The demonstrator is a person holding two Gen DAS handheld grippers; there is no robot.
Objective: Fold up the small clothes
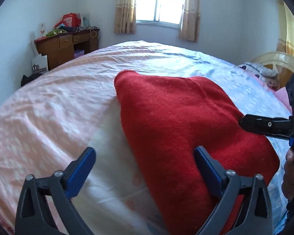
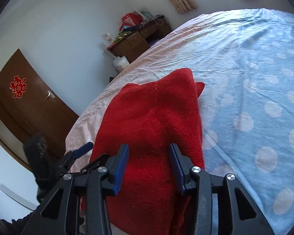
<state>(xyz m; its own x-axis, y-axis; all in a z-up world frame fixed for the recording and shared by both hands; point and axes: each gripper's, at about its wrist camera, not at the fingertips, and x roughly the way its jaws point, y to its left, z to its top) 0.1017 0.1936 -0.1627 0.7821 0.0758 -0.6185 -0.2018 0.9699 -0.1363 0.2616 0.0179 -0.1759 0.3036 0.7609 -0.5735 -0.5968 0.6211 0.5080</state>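
- Red knitted wool garment lies on the bed, on the pink-and-blue dotted sheet, already doubled over into a thick block; layered edges show at its near end in the right wrist view.
- My left tool is wide open with nothing gripped. Its right finger sits over the red knit's near-left edge, its left finger over bare sheet. I judge it straddles that edge so I can either pinch it or press it flat.
- My right tool is also open and empty, both blue pads spread over the top of the folded knit. I can't tell whether the pads touch the fabric or hover just above it.
- From the left wrist view the right tool comes in from the garment's right side, tip at the fabric edge. So the two tools bracket the bundle from both sides, which keeps it from sliding on the slick sheet.
- The garment sits near the bed's edge on my side, so both tools reach it easily.
- Judgement: the fold is mostly done. What's left is a final half-fold or a tidy-up.
- Risk: thick knit springs back, so the top layer may creep open if nothing holds it down.
- The wooden desk by the wall stands well apart and plays no part here.
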